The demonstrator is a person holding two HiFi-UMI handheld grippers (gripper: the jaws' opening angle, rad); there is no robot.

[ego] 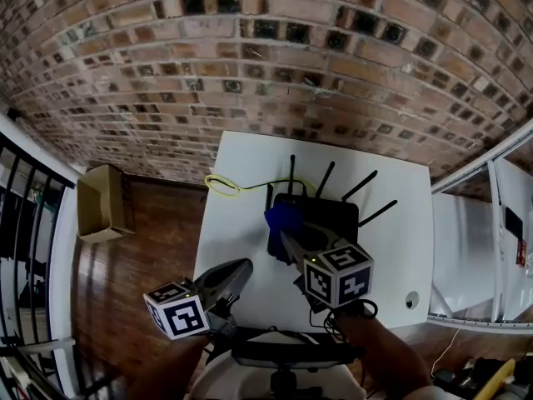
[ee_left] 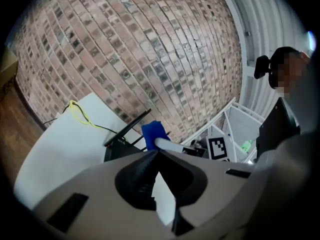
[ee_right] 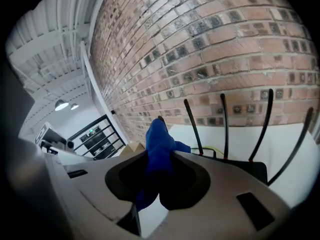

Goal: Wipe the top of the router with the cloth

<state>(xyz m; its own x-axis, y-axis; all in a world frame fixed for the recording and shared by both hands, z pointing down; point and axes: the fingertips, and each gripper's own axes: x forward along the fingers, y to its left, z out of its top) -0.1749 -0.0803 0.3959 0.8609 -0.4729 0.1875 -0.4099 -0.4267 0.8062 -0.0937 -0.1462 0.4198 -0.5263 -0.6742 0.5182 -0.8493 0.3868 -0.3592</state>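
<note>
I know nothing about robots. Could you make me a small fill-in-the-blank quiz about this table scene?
The right gripper holds a ___ cloth.
The router's colour is ___.
A ___ cable lies on the white table.
The left gripper, shut, holds ___.
Missing: blue, black, yellow, nothing.

Cloth (ego: 283, 221) over router (ego: 335, 213) on table (ego: 240, 242)

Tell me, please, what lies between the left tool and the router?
Only bare table separates the shut left tool from the router, as the head view shows.
</note>
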